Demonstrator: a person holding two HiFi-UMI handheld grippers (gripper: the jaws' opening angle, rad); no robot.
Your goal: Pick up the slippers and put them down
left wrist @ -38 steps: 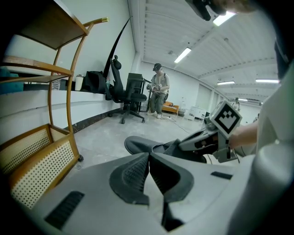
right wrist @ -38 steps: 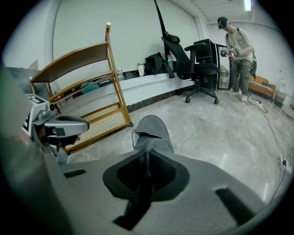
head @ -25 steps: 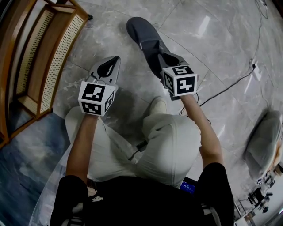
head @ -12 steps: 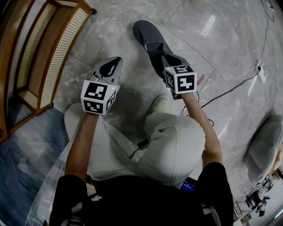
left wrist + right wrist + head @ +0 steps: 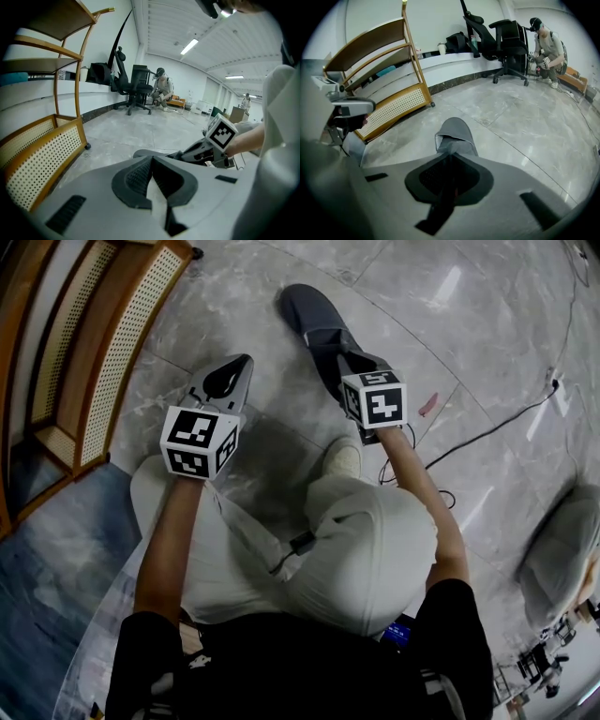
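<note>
Okay, head view first: the right gripper (image 5: 339, 360) has its jaws pinched on the near end of a dark grey, soft-looking slipper (image 5: 311, 317). The slipper's rounded toe points away across the glossy, veined marble floor (image 5: 469, 324). Whether the sole touches the floor, I can't tell. The left gripper (image 5: 238, 369) sits well left of the slipper, jaws drawn together on nothing. At far left, a wooden rack (image 5: 103, 343) with perforated cane-like panels is cut by the frame edge. A thin black cable (image 5: 487, 427) snakes along on the right. A small pink thing (image 5: 427, 405) lies near the right gripper, too small to identify.

Left gripper view now: the two ribbed dark pads (image 5: 136, 179) meet at the tip of the left gripper (image 5: 151, 159), nothing between them. The right gripper (image 5: 206, 150) shows off to the right, marker cube up. The slipper is mostly hidden behind the jaws' pale grey shell. A black office chair (image 5: 138, 89) stands far back.

Right gripper view: the right gripper (image 5: 451, 158) is clamped on the slipper (image 5: 454, 136), which juts straight ahead. Its felt-like upper and open mouth are clear, its gripped end hidden. The rack (image 5: 393, 108) stands at left.
</note>
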